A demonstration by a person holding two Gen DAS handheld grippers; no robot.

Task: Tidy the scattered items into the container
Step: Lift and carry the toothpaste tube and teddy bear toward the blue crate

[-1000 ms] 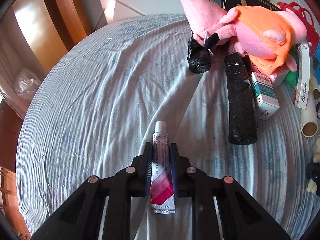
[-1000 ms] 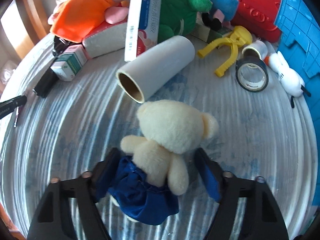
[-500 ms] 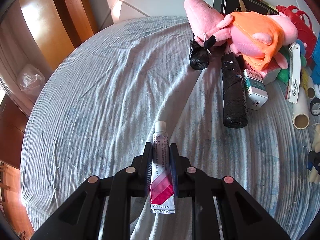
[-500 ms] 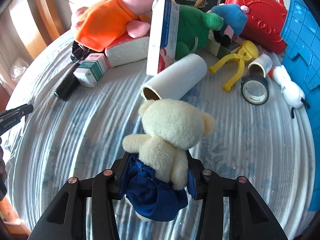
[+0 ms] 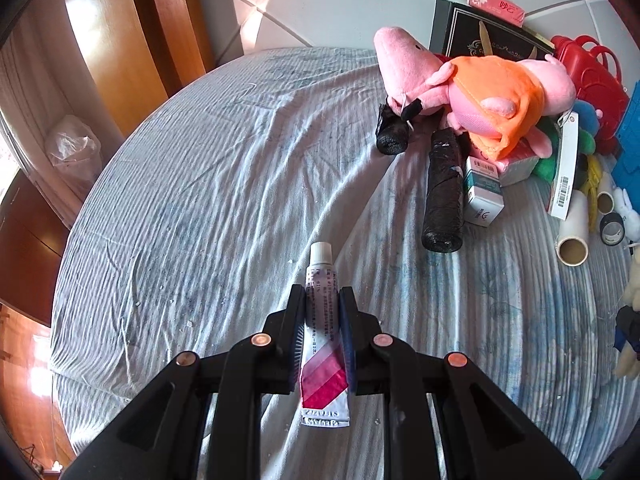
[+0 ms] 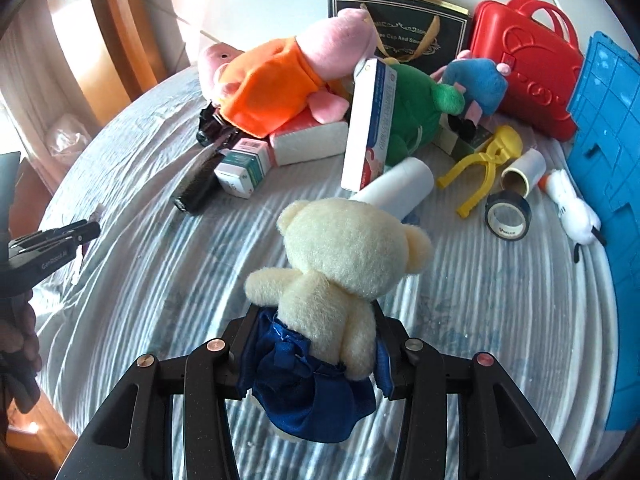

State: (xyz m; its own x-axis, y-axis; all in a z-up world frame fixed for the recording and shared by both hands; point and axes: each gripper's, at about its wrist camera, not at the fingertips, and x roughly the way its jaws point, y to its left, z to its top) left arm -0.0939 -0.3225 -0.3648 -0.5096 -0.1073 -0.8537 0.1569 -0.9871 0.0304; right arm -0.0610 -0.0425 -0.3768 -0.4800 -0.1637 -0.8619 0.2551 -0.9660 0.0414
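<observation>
My left gripper (image 5: 323, 300) is shut on a white tube with pink stripes (image 5: 323, 336), held above the wrinkled pale blue cloth (image 5: 200, 220), cap pointing away. My right gripper (image 6: 316, 316) is shut on a cream teddy bear in a blue skirt (image 6: 344, 264), pads pressing the skirt, and the bear hangs above the cloth. The blue container (image 6: 604, 128) stands at the far right in the right wrist view. The left gripper (image 6: 86, 232) shows at that view's left edge, in a hand.
Toys pile at the back: a pink plush in orange (image 6: 276, 80), green plush (image 6: 416, 112), red case (image 6: 528, 64), black box (image 6: 408, 28). Nearby lie a white roll (image 6: 400, 192), tape ring (image 6: 507, 216), yellow clip (image 6: 484, 164), black rolls (image 5: 444, 196), small carton (image 6: 244, 168), white bird toy (image 6: 572, 208).
Both grippers have risen from the cloth with their loads. The right gripper's fingers closed in on the bear's skirt; the left stayed shut on the tube.
</observation>
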